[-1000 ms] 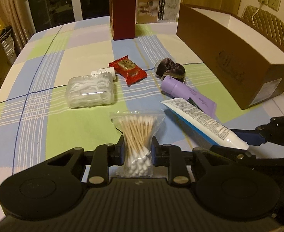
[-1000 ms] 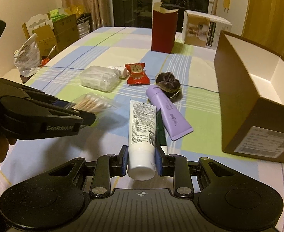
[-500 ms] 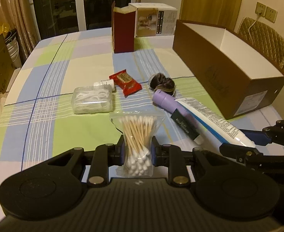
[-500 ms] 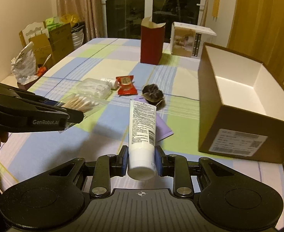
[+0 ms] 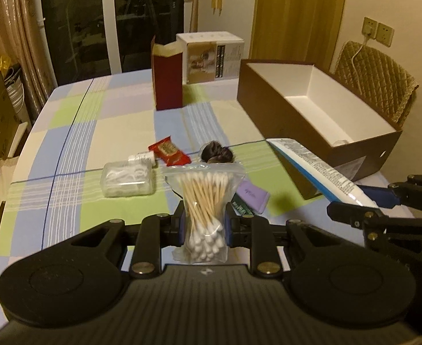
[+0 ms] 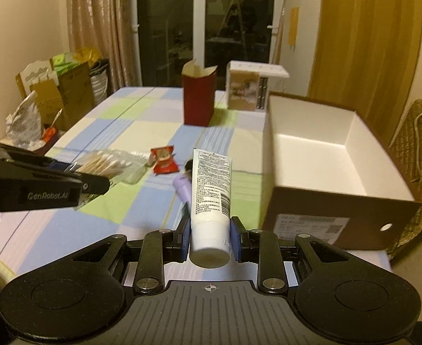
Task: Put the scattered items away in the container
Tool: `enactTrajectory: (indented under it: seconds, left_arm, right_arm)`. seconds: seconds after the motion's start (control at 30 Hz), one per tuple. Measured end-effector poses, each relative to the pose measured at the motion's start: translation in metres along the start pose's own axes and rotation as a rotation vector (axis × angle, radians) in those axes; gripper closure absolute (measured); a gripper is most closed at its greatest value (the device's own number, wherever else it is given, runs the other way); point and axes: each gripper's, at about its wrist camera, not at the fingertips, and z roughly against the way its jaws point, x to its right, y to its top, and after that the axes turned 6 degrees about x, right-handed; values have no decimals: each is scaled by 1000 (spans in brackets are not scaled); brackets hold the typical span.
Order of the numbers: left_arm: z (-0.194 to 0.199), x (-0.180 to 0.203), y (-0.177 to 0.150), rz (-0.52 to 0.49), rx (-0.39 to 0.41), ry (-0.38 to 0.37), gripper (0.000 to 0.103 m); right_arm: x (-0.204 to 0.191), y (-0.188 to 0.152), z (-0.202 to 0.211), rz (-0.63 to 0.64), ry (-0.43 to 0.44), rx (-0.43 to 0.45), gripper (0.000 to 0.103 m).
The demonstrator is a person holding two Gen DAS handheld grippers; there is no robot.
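Both grippers lifted, crinkly swab bag (image 5: 205, 212), smooth white tube (image 6: 210, 189)

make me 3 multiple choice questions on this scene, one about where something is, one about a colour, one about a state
1. Where is the red snack packet?
A. in the brown box
B. on the tablecloth
C. in a gripper

2. What colour is the tube lying on the table?
A. purple
B. orange
C. black

3. What is the left gripper doing?
A. open, holding nothing
B. shut on the white tube
C. shut on the bag of cotton swabs

Answers: 1 B, it lies flat on the cloth; 2 A, its body is lilac; 3 C, both pads press the bag.
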Motion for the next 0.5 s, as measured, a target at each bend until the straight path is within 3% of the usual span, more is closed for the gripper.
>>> enactTrajectory:
  seconds: [0.5]
  left_arm:
    - [0,52,39,-55,45,-99,83]
  right_arm:
    - [76,28,25,-80,-150,73,72]
